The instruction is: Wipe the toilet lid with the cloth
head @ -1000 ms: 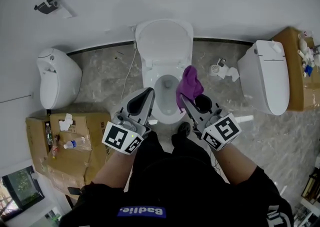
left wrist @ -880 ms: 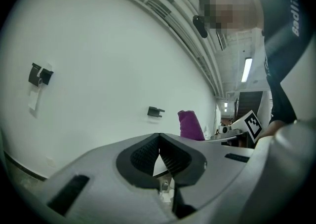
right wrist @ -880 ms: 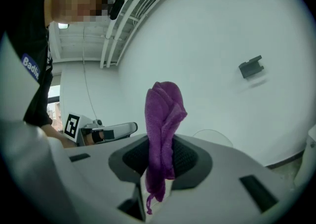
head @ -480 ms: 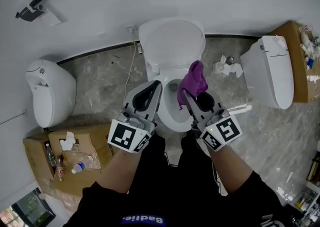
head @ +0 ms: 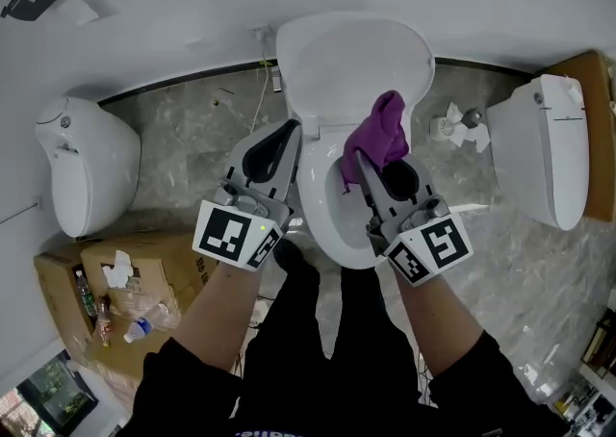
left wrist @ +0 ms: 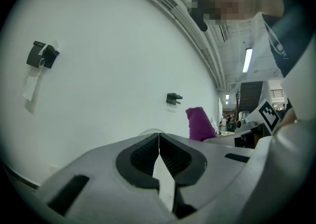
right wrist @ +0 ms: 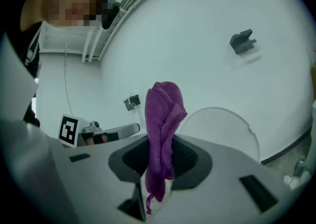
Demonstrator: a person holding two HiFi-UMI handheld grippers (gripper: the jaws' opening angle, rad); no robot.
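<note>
Now R gripper (head: 359, 160) (fingers clamped on cloth (head: 377, 137)) nearer lid (head: 351, 60), L gripper (head: 291, 127) fingers together.

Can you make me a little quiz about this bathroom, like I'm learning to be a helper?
1. Pick one: what colour is the cloth? A green, B purple, C yellow.
2. True or false: the toilet lid is shut down over the bowl.
3. Short answer: which gripper holds the cloth?

Key:
1. B, it is purple.
2. False, the lid stands up and the bowl is open.
3. The right gripper; its jaws are closed on the cloth.
</note>
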